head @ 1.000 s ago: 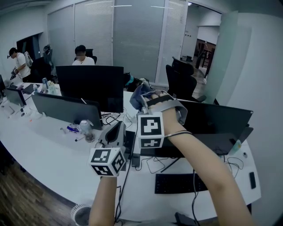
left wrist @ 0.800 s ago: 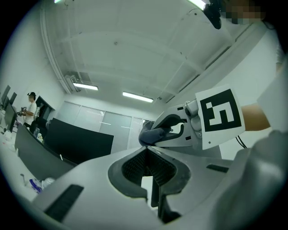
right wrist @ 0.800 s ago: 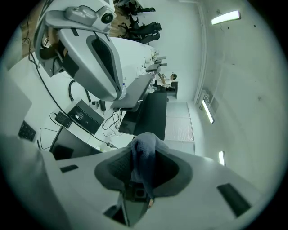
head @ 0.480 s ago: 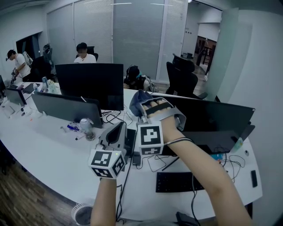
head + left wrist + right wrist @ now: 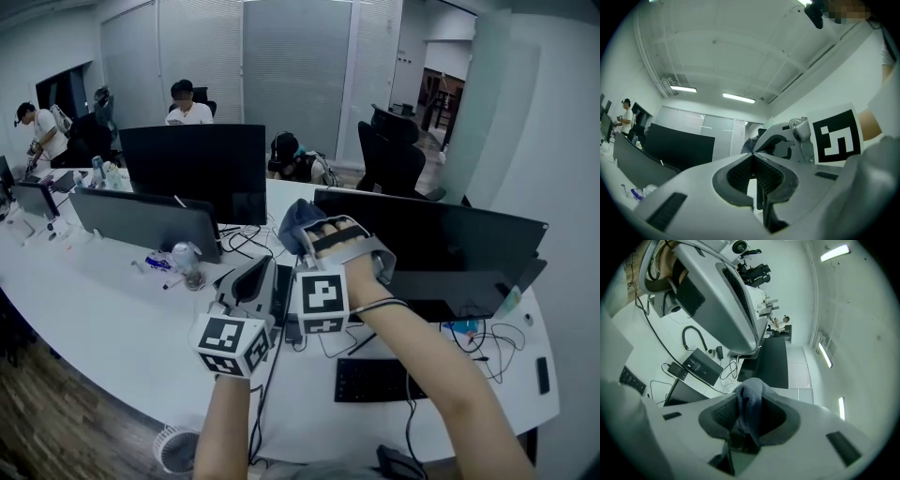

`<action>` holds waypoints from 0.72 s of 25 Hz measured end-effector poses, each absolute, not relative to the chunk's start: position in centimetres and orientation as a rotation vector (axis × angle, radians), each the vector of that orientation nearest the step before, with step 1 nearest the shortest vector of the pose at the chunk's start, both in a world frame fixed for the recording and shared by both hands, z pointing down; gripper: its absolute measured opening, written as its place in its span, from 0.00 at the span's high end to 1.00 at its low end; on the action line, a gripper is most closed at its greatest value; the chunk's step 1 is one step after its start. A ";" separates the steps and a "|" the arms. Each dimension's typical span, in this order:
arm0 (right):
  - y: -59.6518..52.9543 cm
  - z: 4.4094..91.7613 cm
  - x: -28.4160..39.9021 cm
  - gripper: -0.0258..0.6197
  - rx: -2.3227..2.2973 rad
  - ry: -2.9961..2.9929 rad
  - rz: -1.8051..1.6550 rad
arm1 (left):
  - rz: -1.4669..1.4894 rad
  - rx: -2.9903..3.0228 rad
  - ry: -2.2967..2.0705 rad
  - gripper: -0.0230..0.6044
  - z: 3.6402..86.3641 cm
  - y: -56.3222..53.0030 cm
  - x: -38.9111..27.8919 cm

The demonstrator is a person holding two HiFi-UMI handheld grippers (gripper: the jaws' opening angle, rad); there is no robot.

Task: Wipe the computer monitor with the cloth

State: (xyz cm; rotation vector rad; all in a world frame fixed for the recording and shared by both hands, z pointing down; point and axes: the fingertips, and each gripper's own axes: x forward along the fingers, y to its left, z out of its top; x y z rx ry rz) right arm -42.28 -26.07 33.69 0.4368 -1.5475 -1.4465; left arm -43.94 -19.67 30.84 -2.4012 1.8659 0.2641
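Note:
A blue-grey cloth is bunched in my right gripper, which is shut on it at the upper left corner of the dark monitor. I cannot tell whether the cloth touches the screen. In the right gripper view the cloth fills the gap between the jaws of the right gripper. My left gripper hangs lower and to the left, over the desk. In the left gripper view the left gripper is shut with nothing in it.
Two other dark monitors stand to the left on the white desk. A keyboard, cables and a clear bottle lie nearby. Office chairs and seated people are behind. A small fan is on the floor.
The right gripper with the cloth has sunk slightly, and more of the monitor's screen shows beside it. The left gripper has stayed about where it was.

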 end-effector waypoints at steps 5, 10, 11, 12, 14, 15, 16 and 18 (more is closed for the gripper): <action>-25.8 34.8 -42.0 0.77 0.426 -1.554 -1.439 | 0.223 -2.414 1.856 0.95 31.6 -19.8 -43.4; -25.4 36.6 -41.8 0.77 0.413 -1.562 -1.413 | 0.217 -2.429 1.859 0.95 32.5 -19.7 -43.1; -25.4 37.0 -41.7 0.77 0.412 -1.565 -1.409 | 0.215 -2.433 1.859 0.95 32.6 -19.6 -43.0; -25.3 37.3 -41.7 0.77 0.410 -1.567 -1.406 | 0.214 -2.436 1.860 0.95 32.8 -19.6 -42.9; -25.2 37.9 -41.6 0.77 0.405 -1.571 -1.397 | 0.211 -2.441 1.860 0.95 33.0 -19.6 -42.8; -25.1 38.2 -41.6 0.77 0.402 -1.573 -1.393 | 0.210 -2.444 1.860 0.95 33.1 -19.6 -42.8; -25.1 38.4 -41.6 0.77 0.400 -1.574 -1.389 | 0.209 -2.446 1.861 0.95 33.2 -19.6 -42.8; -25.1 38.8 -41.6 0.77 0.396 -1.575 -1.384 | 0.205 -2.449 1.863 0.95 33.4 -19.7 -42.7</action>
